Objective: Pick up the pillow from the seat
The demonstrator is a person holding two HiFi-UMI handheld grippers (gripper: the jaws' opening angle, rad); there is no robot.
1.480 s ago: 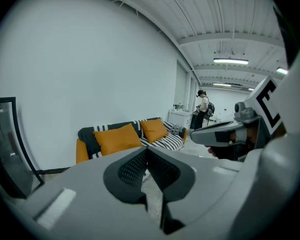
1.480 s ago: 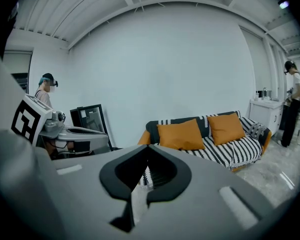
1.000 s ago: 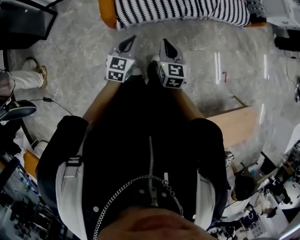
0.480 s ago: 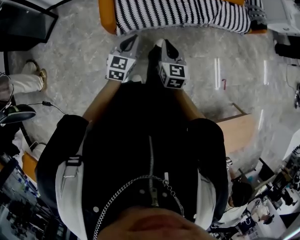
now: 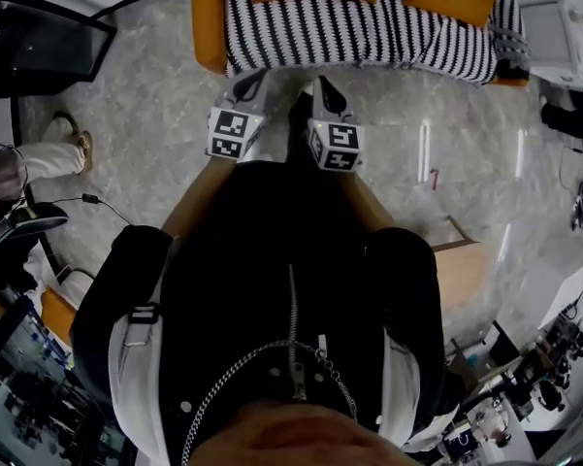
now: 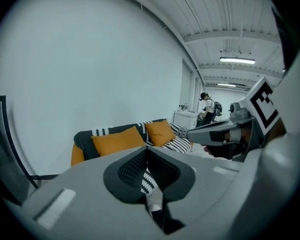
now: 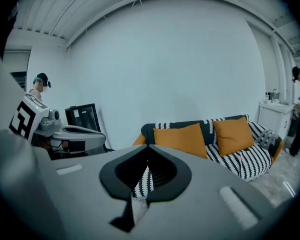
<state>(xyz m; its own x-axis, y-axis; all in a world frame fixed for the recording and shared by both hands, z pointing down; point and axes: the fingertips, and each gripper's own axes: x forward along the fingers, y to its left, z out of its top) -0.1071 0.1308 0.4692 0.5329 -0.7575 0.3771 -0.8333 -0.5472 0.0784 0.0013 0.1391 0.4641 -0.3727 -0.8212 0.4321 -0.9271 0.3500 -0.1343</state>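
Left tongs (image 5: pixel 251 79) were shut tight with nothing between them, and right tongs (image 5: pixel 323 85) were the same: closed and empty! The two were held side by side, just apart, both aimed at the sofa (image 5: pixel 359 32) ahead, over the grey floor (image 5: pixel 145 95). Neither touched a thing.

The sofa stood at the far side, orange, under a black-and-white striped cover. On its seat, leaning against the backrest, sat two orange pillows. The left pillow (image 7: pixel 182 140) was straight ahead of the tongs, and the right pillow (image 7: pixel 233 134) was just beside it, further right. Both were upright and well apart from the tongs.

Out on the left stood a black cabinet (image 5: pixel 39 37), with someone's leg (image 5: pixel 48 155) nearer on the floor. On the near right was a wooden box (image 5: pixel 461 265). Past the sofa's right end were a white cabinet (image 7: pixel 272 115) and a person (image 7: pixel 299 109) standing by it.
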